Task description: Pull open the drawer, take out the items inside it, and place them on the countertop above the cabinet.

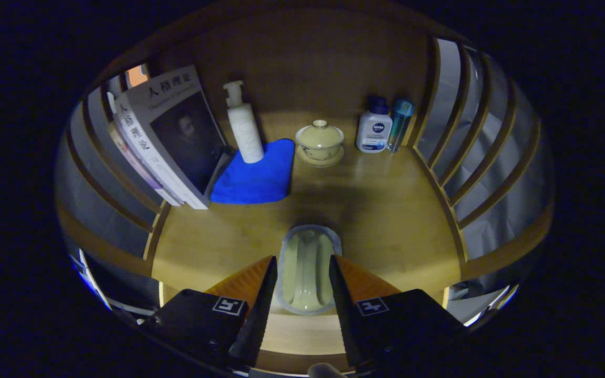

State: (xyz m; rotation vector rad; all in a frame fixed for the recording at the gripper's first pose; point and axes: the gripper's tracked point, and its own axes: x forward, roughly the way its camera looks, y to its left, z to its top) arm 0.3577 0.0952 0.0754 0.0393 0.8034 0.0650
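A pale green oblong dish with a grey-blue rim [305, 262] lies lengthwise between my fingers, low over the front of the wooden countertop [386, 210]. My gripper [302, 258] is shut on the dish, one finger pressed against each long side. Its near end is hidden between the finger bases. A dark shadow lies on the wood just ahead of the dish.
At the back of the countertop stand a lidded tea bowl on a saucer [319, 140], a white pump bottle [244, 128] on a blue cloth [255, 176], leaning books [171, 136], a white lotion bottle [373, 131] and a slim teal bottle [399, 123]. Slatted wooden rails [455, 173] close both sides.
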